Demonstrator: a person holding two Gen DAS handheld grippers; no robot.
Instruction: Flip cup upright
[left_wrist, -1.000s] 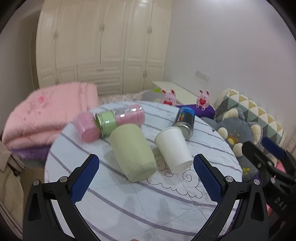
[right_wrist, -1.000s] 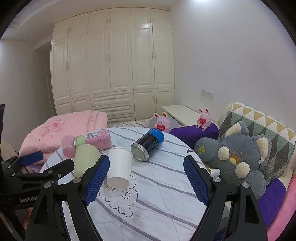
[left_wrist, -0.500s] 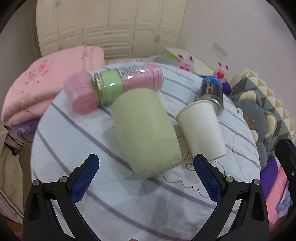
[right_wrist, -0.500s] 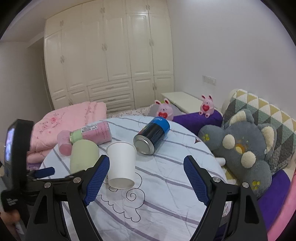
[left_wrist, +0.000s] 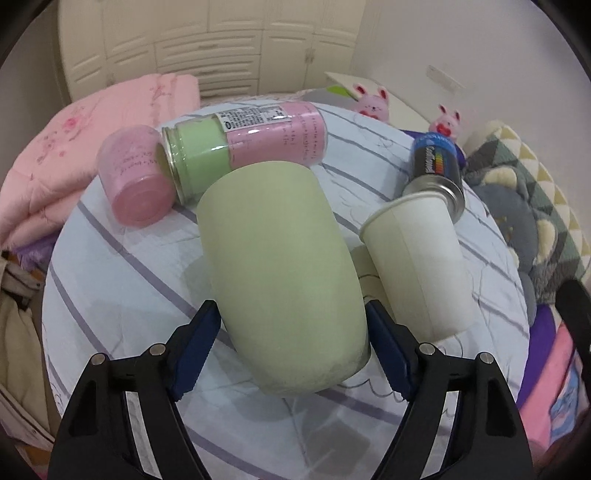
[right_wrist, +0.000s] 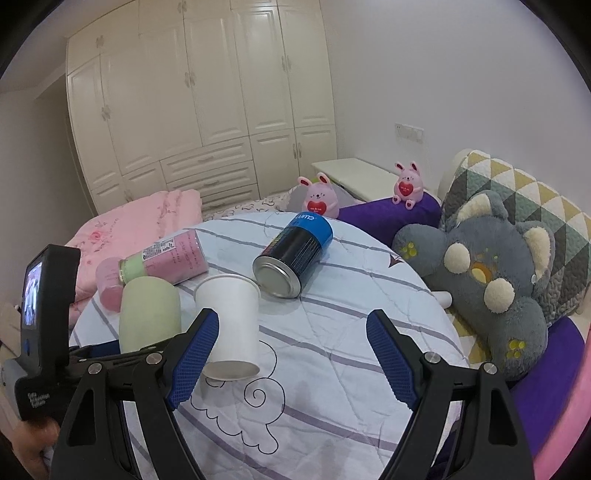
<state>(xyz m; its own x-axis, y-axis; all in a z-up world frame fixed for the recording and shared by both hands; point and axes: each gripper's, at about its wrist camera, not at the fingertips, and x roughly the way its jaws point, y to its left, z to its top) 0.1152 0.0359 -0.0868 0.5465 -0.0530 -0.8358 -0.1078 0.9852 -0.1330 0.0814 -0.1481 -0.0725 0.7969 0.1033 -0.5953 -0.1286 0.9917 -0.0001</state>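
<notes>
A pale green cup (left_wrist: 280, 273) stands upside down on the round table, its rim on the cloth; it also shows in the right wrist view (right_wrist: 149, 317). My left gripper (left_wrist: 293, 354) is open with its blue pads on either side of the cup's lower part, close to its sides. A white paper cup (left_wrist: 417, 266) stands upside down just right of it, also in the right wrist view (right_wrist: 231, 328). My right gripper (right_wrist: 291, 362) is open and empty above the table, right of the paper cup.
A pink-and-green bottle (left_wrist: 243, 144) and its pink cap (left_wrist: 136, 188) lie behind the green cup. A dark can with a blue end (right_wrist: 293, 254) lies behind the paper cup. The striped cloth (right_wrist: 332, 369) covers the table. A grey plush toy (right_wrist: 491, 288) sits to the right.
My left gripper has moved forward and down onto the green cup, so that the cup now sits between its pads. The right gripper has shifted only slightly.
</notes>
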